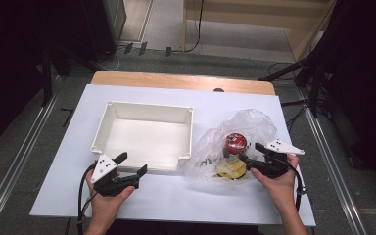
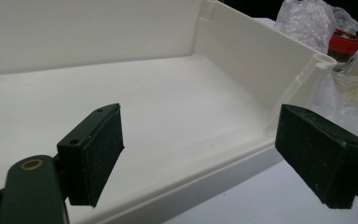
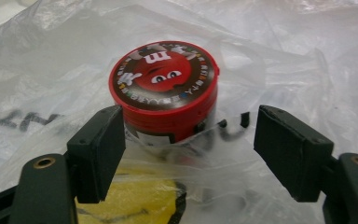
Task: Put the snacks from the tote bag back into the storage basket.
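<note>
On the white tabletop (image 1: pixel 176 196) a clear plastic bag (image 1: pixel 245 128) lies crumpled to the right of an open white box (image 1: pixel 147 132), and inside the bag stands a small round red-lidded candy tin (image 1: pixel 236 143) with a yellow packet (image 1: pixel 231 168) just in front of it, nearer the person. The right gripper (image 1: pixel 250 152) rests at the near right edge of the bag with its fingers (image 3: pixel 98 149) spread wide and pointing toward the tin. In the right gripper view the tin (image 3: pixel 165 86) sits upright just beyond the fingertips and roughly midway between them, slightly nearer the left one; whether that fingertip touches the tin or the wrinkled film around it cannot be told, and the other finger is apart from it with bag film in between. Nothing is clamped. The yellow packet (image 3: pixel 135 203) shows under the film low between the fingers. The left gripper (image 1: pixel 133 165) is well apart from the bag, at the near right corner of the box, its fingers (image 2: pixel 95 151) also spread wide and holding nothing. In the left gripper view one finger hangs over the box floor and the other stands outside the near wall (image 2: pixel 205 182), so the rim runs between them without being touched; the tin (image 2: pixel 346 43) is seen farther off beyond the box's side wall.
</note>
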### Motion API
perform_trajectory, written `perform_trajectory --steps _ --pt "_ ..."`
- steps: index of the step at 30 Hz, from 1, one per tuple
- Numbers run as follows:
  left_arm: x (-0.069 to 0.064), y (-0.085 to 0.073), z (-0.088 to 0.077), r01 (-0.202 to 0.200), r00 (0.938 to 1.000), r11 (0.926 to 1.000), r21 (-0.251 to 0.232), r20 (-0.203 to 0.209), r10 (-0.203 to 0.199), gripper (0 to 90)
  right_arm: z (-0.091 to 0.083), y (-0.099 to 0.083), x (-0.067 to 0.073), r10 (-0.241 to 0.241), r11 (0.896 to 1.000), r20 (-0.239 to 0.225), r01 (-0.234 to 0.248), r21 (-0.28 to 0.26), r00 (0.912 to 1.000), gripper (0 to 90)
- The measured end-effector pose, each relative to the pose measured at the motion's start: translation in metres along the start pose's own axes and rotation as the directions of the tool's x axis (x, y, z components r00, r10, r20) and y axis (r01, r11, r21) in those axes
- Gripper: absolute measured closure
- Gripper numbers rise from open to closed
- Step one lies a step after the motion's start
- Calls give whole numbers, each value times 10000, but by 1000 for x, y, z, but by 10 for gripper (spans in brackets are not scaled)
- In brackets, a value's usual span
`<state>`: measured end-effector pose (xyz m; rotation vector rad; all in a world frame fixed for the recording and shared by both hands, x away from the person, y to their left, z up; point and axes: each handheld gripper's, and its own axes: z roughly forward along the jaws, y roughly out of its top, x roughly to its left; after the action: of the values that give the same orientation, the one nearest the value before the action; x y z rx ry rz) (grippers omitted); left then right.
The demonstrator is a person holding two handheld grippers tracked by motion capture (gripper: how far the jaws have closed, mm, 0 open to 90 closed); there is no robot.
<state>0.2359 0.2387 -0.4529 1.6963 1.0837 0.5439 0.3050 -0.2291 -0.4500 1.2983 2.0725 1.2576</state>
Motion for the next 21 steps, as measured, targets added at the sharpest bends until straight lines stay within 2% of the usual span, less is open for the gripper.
perform_trajectory --steps 5,12,17,21 --pt "14 -3 -12 -77 10000 10000 40 -23 77 134 6 5 6 -181 9998 -54 182 100 9998 231" --pt "29 -7 -26 101 9998 9999 -28 -169 -101 136 17 11 11 -216 9988 -143 222 448 9997 202" --pt "34 -8 -32 171 9995 9997 -158 -271 -176 138 27 11 14 -260 9962 245 238 840 9994 202" --pt "36 -9 -32 228 9993 9995 -217 -298 -234 138 35 13 16 -249 9938 292 216 1094 9993 203"
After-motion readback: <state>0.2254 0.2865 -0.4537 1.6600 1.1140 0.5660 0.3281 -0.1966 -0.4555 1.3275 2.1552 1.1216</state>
